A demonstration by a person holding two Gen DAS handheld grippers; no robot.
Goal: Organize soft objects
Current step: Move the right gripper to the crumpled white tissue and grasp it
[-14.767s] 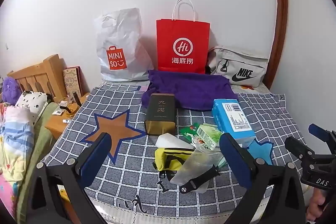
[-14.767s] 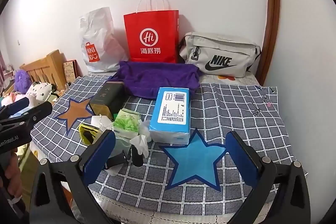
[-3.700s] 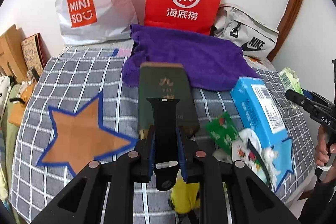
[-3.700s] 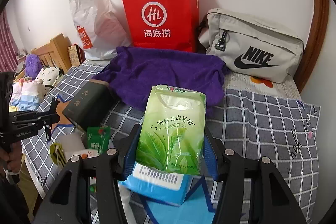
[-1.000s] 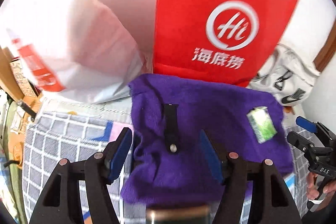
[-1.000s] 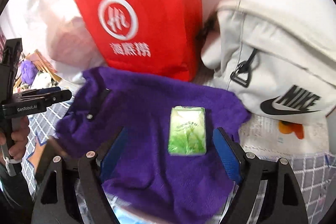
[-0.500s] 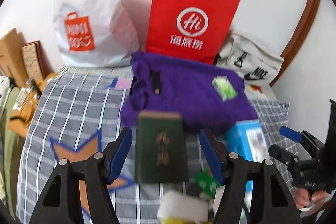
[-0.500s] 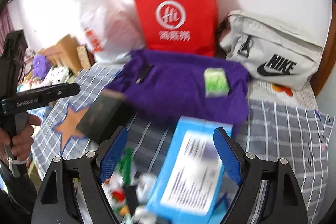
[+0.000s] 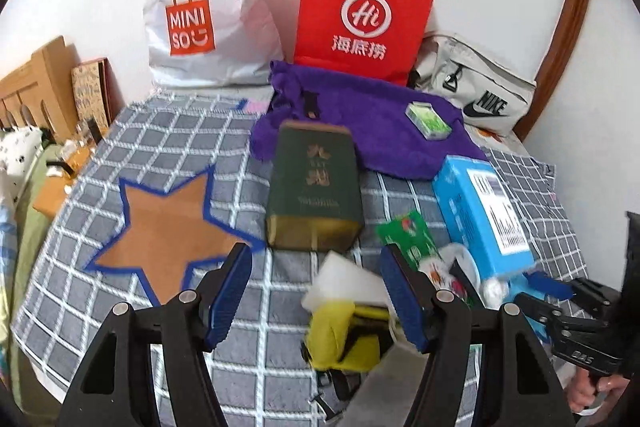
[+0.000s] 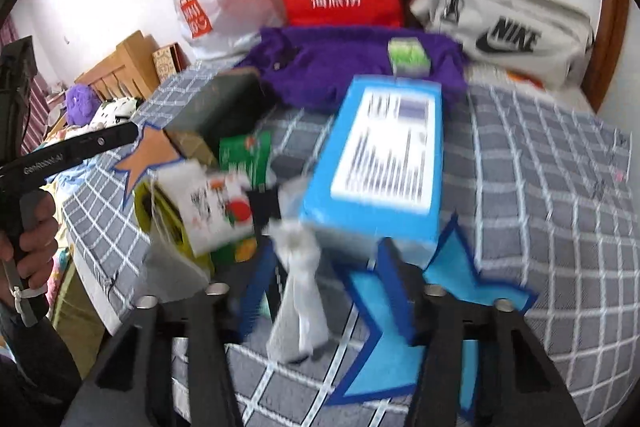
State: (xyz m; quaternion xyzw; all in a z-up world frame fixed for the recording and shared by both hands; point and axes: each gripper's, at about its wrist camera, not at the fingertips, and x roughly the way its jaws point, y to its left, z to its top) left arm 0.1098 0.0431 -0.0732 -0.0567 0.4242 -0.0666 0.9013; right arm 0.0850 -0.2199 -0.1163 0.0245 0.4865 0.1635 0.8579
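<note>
The purple towel (image 9: 360, 131) lies at the back of the checked cloth. On it rest a black strap (image 9: 310, 103) and a green tissue pack (image 9: 428, 117), also seen from the right wrist as the green tissue pack (image 10: 408, 57). My left gripper (image 9: 316, 295) is open over a white sponge block (image 9: 340, 281) and a yellow pouch (image 9: 344, 335), gripping nothing. My right gripper (image 10: 326, 287) is closing. A crumpled clear plastic bag (image 10: 298, 291) stands between its fingers, and the pads do not visibly press it. The view is blurred.
A dark green tin (image 9: 314, 183) and a blue tissue box (image 9: 480, 215) sit mid-cloth, with small packets (image 10: 216, 207) near the front. A white Miniso bag (image 9: 208, 11), a red paper bag (image 9: 360, 15) and a grey Nike bag (image 9: 476, 91) line the wall. A wooden headboard (image 9: 32, 91) is at left.
Both grippers have pulled back from the purple towel to the pile near the front edge. The strap and tissue pack stay on the towel. The right jaws have narrowed.
</note>
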